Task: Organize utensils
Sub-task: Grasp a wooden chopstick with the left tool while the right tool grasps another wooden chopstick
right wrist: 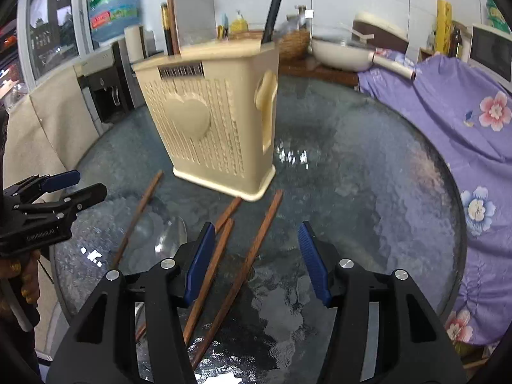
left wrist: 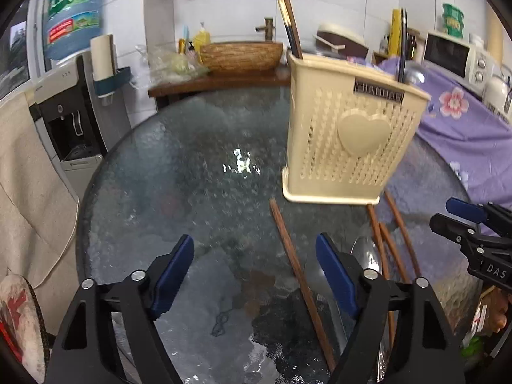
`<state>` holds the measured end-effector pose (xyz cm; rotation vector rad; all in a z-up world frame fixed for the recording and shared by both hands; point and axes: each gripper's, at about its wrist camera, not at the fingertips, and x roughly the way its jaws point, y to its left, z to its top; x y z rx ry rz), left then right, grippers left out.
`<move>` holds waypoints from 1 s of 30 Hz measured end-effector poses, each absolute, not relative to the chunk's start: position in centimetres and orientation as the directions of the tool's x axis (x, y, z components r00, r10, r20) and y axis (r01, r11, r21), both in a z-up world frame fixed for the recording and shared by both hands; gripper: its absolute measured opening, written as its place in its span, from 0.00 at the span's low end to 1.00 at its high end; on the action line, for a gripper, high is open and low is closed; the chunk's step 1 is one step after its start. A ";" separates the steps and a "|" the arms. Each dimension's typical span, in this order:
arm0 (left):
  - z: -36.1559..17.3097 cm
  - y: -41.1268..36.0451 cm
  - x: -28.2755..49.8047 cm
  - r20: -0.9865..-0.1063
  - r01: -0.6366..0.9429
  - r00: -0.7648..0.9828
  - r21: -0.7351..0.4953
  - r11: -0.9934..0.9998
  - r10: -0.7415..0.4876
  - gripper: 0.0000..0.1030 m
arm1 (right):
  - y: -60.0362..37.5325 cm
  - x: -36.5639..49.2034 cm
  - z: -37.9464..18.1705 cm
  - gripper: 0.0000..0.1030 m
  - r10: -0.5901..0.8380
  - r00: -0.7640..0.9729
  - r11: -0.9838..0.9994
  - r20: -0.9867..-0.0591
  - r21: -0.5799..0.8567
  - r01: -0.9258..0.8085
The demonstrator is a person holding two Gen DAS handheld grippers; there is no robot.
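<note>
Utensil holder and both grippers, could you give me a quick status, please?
Left gripper, right gripper open, empty. Utensil holder upright; chopsticks, spoon loose on table.

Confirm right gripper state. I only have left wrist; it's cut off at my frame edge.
Observer: The right gripper is wide open and holds nothing.
Operator: Anything under it?
Observer: One wooden chopstick lies on the glass table and runs through the gap between its fingers.
Operator: Holder's far side, which I can't see?
Observer: The cream utensil holder has a raised moulded piece on that side wall.
</note>
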<state>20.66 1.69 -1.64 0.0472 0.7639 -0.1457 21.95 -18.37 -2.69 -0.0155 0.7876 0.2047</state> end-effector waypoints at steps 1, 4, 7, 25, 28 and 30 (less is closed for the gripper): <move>-2.0 1.5 20.8 -0.701 0.153 0.704 -0.008 0.988 -0.114 0.69 | -18.1 22.3 -3.3 0.53 0.171 0.670 0.981 -0.722 0.060 -0.186; -3.1 1.0 21.5 -0.728 0.156 0.677 -0.006 0.988 -0.111 0.60 | -17.8 23.0 -4.4 0.52 0.152 0.643 0.984 -0.750 0.052 -0.171; -3.8 0.9 22.3 -0.746 0.157 0.653 -0.033 0.987 -0.129 0.53 | -17.6 23.5 -5.1 0.52 0.138 0.630 0.986 -0.764 0.049 -0.157; -5.9 0.0 26.0 -0.800 0.144 0.591 -0.018 0.989 -0.101 0.36 | -17.4 27.5 -6.4 0.40 0.071 0.574 0.995 -0.815 0.018 -0.098; -5.9 -0.2 26.2 -0.802 0.145 0.589 -0.013 0.989 -0.097 0.35 | -17.5 28.0 -6.4 0.39 0.063 0.577 0.996 -0.814 0.015 -0.087; -6.0 -0.2 26.4 -0.802 0.145 0.591 -0.007 0.989 -0.092 0.35 | -17.5 28.2 -6.5 0.38 0.058 0.577 0.997 -0.815 0.014 -0.081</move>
